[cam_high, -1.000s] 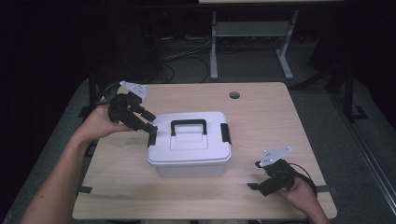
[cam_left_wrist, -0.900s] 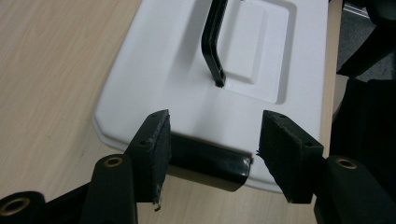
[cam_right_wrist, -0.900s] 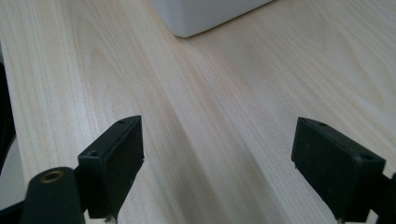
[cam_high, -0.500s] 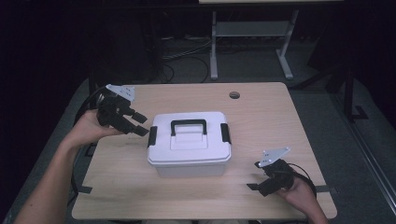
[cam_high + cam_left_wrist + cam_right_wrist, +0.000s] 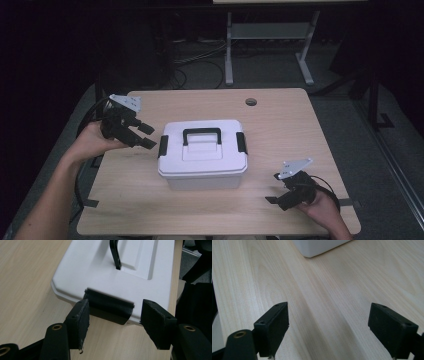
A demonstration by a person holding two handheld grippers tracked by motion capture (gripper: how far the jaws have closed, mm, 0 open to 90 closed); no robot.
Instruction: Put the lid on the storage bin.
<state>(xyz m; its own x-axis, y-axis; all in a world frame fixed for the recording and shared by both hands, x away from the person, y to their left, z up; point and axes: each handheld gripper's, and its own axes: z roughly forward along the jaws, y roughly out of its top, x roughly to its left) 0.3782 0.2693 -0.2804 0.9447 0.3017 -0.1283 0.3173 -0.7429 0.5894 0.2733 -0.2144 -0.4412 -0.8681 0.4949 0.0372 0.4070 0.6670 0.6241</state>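
Box: white lidded box (image 5: 202, 154) mid-table, just ahead of left gripper (image 5: 144, 136), well apart from right gripper (image 5: 274, 188).
Latch: black side latch (image 5: 109, 306) right off left fingertips (image 5: 80, 315), not touched.
Left gripper: jaws apart, just been opening, nothing between.
Right gripper: jaws wide, bare table (image 5: 327, 297) between, box corner (image 5: 317, 247) far ahead.
Handle: black handle (image 5: 201, 135) on lid.

White lidded storage box (image 5: 202, 155) sits upright mid-bench, lid closed, black handle (image 5: 201, 133) folded flat, black side latches (image 5: 163, 146).
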